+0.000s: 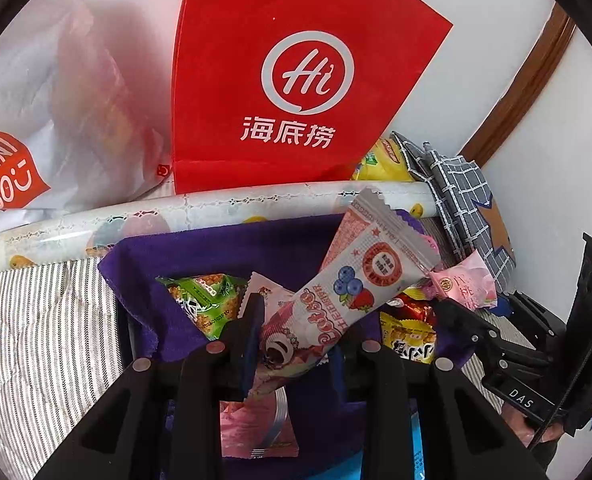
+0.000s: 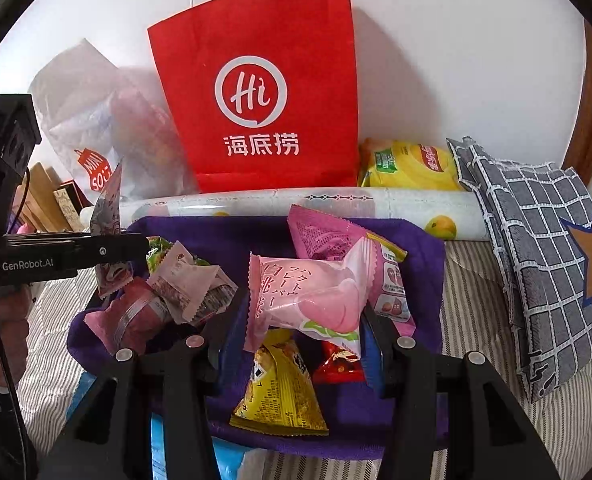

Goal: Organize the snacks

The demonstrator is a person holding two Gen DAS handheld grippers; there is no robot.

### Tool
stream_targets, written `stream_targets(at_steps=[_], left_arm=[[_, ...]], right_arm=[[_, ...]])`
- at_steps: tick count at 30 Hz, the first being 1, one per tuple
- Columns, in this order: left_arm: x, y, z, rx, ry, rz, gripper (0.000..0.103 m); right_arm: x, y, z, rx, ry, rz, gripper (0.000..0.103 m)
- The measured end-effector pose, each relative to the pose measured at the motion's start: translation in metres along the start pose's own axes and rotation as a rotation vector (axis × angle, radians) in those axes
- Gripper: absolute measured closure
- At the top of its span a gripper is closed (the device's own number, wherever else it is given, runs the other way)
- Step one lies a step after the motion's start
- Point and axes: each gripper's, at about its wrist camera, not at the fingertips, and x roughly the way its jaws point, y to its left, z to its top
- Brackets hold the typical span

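My left gripper (image 1: 296,332) is shut on the lower end of a long white and pink berry wafer bar (image 1: 360,264), which slants up to the right. In the right wrist view the same bar (image 2: 107,208) sticks up from the left gripper (image 2: 111,250). My right gripper (image 2: 304,316) is shut on a pale pink peach snack packet (image 2: 312,300). Both hang over a purple cloth (image 2: 223,236) that holds loose snacks: a yellow triangular packet (image 2: 279,392), a red packet (image 2: 338,364), a green packet (image 1: 203,296) and a pink packet (image 1: 255,428).
A red paper bag (image 2: 263,92) stands against the wall behind a patterned roll (image 2: 336,204). A white plastic bag (image 1: 35,120) lies to its left, a yellow chip bag (image 2: 408,164) and a grey checked cloth (image 2: 536,240) to its right. Striped bedding (image 1: 35,320) surrounds the purple cloth.
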Motion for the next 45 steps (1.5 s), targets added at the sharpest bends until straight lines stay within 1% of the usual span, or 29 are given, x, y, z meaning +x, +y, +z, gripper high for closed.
stream_targets(at_steps=[3, 6, 9, 10, 11, 13, 15, 17, 19, 20, 21, 23, 24, 30, 37, 43, 45], left_arm=[[0.004, 0.000, -0.001, 0.001, 0.005, 0.006, 0.075], [0.009, -0.005, -0.003, 0.027, 0.002, 0.049, 0.075], [0.012, -0.009, -0.005, 0.046, 0.003, 0.061, 0.075], [0.013, -0.009, -0.005, 0.050, 0.002, 0.067, 0.074], [0.013, -0.011, -0.005, 0.054, 0.002, 0.070, 0.074], [0.012, -0.012, -0.006, 0.056, 0.002, 0.061, 0.073], [0.011, -0.015, -0.007, 0.065, 0.008, 0.064, 0.071], [0.010, -0.019, -0.009, 0.075, 0.012, 0.071, 0.071], [0.005, -0.023, -0.011, 0.080, 0.012, 0.075, 0.069], [0.002, -0.025, -0.011, 0.079, 0.014, 0.079, 0.062], [-0.002, -0.027, -0.013, 0.080, 0.012, 0.084, 0.051], [-0.010, -0.032, -0.015, 0.090, -0.005, 0.089, 0.041], [-0.018, -0.035, -0.018, 0.094, -0.020, 0.090, 0.041], [-0.051, -0.049, -0.031, 0.102, -0.049, 0.097, 0.033], [-0.105, -0.065, -0.055, 0.091, -0.129, 0.088, 0.029], [-0.146, -0.079, -0.080, 0.082, -0.205, 0.143, 0.023], [-0.157, -0.082, -0.089, 0.075, -0.221, 0.151, 0.018]], right_arm=[[0.002, -0.001, -0.001, 0.006, 0.010, 0.010, 0.051], [0.008, 0.000, -0.002, 0.007, 0.035, 0.017, 0.050], [0.011, 0.003, -0.003, -0.008, 0.047, 0.011, 0.049], [0.010, 0.004, -0.003, -0.012, 0.047, 0.009, 0.047], [0.009, 0.005, -0.003, -0.013, 0.046, 0.007, 0.042], [0.006, 0.006, -0.003, -0.013, 0.030, 0.012, 0.037], [0.002, 0.007, -0.002, -0.017, 0.018, 0.014, 0.029], [-0.001, 0.009, -0.001, -0.019, 0.009, 0.010, 0.027], [-0.005, 0.011, 0.000, -0.011, 0.006, 0.011, 0.027], [-0.007, 0.011, 0.001, -0.007, 0.005, 0.011, 0.027], [-0.010, 0.012, 0.001, -0.002, 0.002, 0.011, 0.027], [-0.021, 0.016, 0.000, -0.001, -0.008, 0.011, 0.027], [-0.027, 0.018, -0.001, -0.004, -0.015, 0.009, 0.027], [-0.073, 0.028, -0.009, 0.001, -0.063, -0.022, 0.026], [-0.129, 0.028, -0.019, 0.073, -0.101, -0.065, 0.026], [-0.170, 0.034, -0.032, 0.081, -0.120, -0.129, 0.025], [-0.182, 0.038, -0.037, 0.073, -0.126, -0.138, 0.024]])
